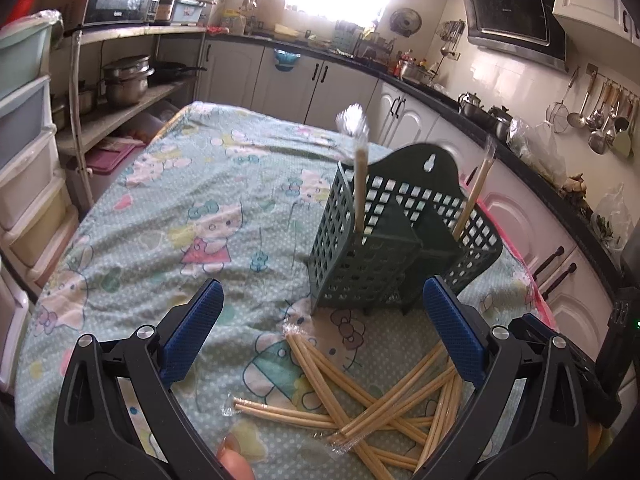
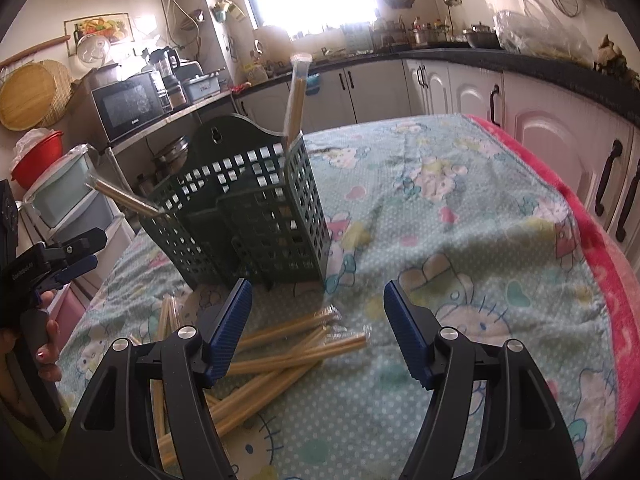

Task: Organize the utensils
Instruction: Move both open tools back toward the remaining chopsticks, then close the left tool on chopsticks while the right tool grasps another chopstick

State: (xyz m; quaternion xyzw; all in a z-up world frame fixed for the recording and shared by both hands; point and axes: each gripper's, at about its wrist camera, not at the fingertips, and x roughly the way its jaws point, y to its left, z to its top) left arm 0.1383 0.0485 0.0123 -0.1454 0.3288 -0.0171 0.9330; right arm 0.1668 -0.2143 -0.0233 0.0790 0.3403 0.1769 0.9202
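Note:
A dark green slotted utensil holder (image 1: 384, 256) (image 2: 256, 216) stands upright on the table. One wrapped chopstick pair (image 1: 360, 188) (image 2: 120, 198) leans in its left compartment, and another wrapped pair (image 1: 474, 196) (image 2: 296, 100) in its right. Several wrapped chopstick pairs (image 1: 360, 408) (image 2: 280, 356) lie crossed in a loose pile on the cloth in front of the holder. My left gripper (image 1: 324, 300) hangs open above the pile, nothing between its blue pads. My right gripper (image 2: 318, 300) is open too, over the pile's right end, empty.
A green cartoon-print cloth (image 1: 180, 208) (image 2: 460, 240) covers the table, with a pink blanket edge (image 2: 600, 264) at the right. Kitchen cabinets (image 2: 540, 128) and a counter run behind. Plastic drawers (image 1: 28, 160) and a shelf with pots (image 1: 124, 80) stand left. A person's hand (image 2: 44, 344) holds the left gripper.

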